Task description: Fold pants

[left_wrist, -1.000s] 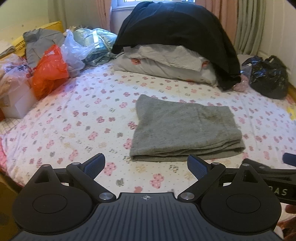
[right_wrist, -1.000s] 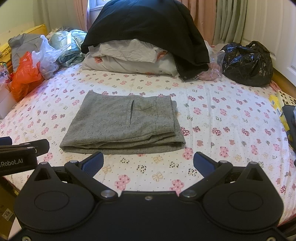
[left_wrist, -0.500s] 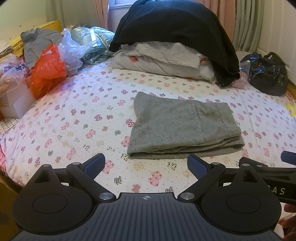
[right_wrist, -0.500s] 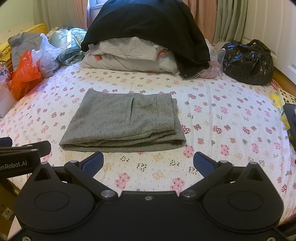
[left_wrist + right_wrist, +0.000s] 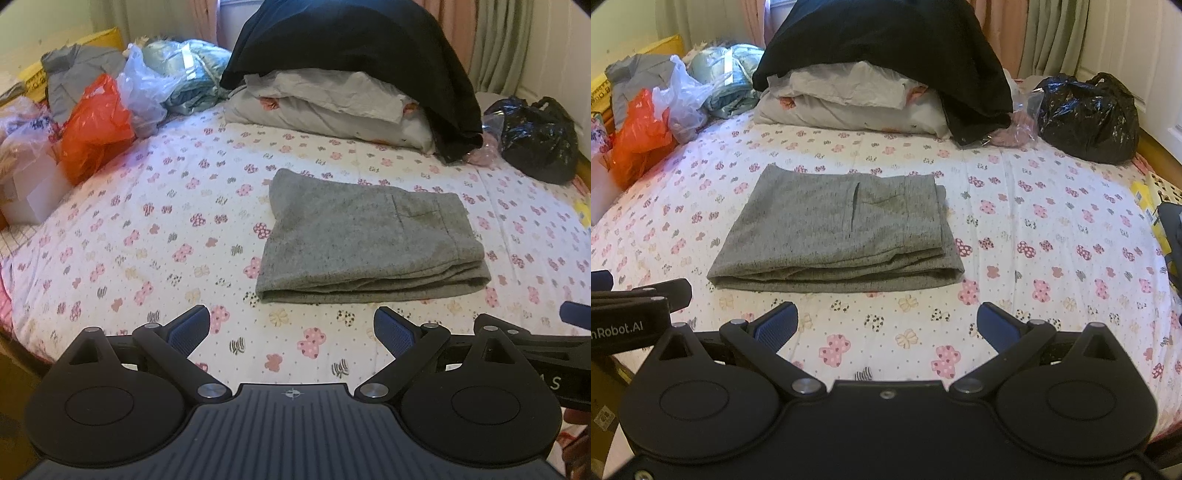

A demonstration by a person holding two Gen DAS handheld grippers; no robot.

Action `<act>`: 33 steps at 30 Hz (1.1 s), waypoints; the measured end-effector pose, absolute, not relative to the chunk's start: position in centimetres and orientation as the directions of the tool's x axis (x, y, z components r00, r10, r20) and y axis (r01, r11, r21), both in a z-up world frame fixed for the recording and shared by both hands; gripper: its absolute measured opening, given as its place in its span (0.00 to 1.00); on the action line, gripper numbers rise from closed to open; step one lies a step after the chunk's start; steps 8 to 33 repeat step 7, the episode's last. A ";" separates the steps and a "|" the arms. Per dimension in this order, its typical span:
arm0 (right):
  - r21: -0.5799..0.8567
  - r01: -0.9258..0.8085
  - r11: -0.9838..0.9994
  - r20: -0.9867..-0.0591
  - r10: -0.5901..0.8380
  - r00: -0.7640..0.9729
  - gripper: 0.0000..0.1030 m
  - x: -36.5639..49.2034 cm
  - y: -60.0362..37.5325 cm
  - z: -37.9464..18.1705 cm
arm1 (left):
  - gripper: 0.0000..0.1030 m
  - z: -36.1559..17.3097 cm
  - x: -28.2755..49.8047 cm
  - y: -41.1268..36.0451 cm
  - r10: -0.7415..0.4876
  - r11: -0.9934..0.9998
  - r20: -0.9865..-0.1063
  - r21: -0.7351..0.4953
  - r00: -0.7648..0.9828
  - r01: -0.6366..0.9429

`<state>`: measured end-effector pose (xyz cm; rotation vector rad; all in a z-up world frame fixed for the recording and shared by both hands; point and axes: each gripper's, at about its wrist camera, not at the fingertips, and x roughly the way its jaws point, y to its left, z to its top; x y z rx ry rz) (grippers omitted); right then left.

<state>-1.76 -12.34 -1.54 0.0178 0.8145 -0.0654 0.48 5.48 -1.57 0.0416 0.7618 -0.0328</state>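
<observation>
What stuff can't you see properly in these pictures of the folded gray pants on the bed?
- Underside and inner layers of the gray pants: hidden in both views by the top fold.
- Contents of the black bag: opaque plastic in both views.
- Pillows: partly covered by the black garment in both views.
- Near edge of the bed: blocked by each tool's body.
- Right tool: cut off at the left view's edge.

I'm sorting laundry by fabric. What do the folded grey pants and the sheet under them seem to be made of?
The grey pants look like a soft heathered knit, perhaps fleece or a wool blend: matte, dark-flecked, with thick rounded folds. The bed sheet looks like thin printed woven cotton: smooth, matte, white with small pink and beige bows and fine creases. Neither fibre can be confirmed from the views.
</observation>
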 end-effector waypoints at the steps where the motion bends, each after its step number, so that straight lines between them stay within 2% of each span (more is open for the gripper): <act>1: -0.013 0.065 0.998 -0.731 -0.054 0.681 1.00 -1.8 -12.2 -1.5 | 0.94 -1.5 0.4 5.6 -0.010 0.999 -0.690 0.025 0.724 0.038; 7: -0.037 0.052 0.998 -0.745 -0.062 0.664 1.00 -1.7 -11.8 -1.0 | 0.94 -1.1 0.1 5.5 0.020 0.997 -0.685 0.068 0.728 0.036; 33: -0.037 0.052 0.998 -0.745 -0.062 0.664 1.00 -1.7 -11.8 -1.0 | 0.94 -1.1 0.1 5.5 0.020 0.997 -0.685 0.068 0.728 0.036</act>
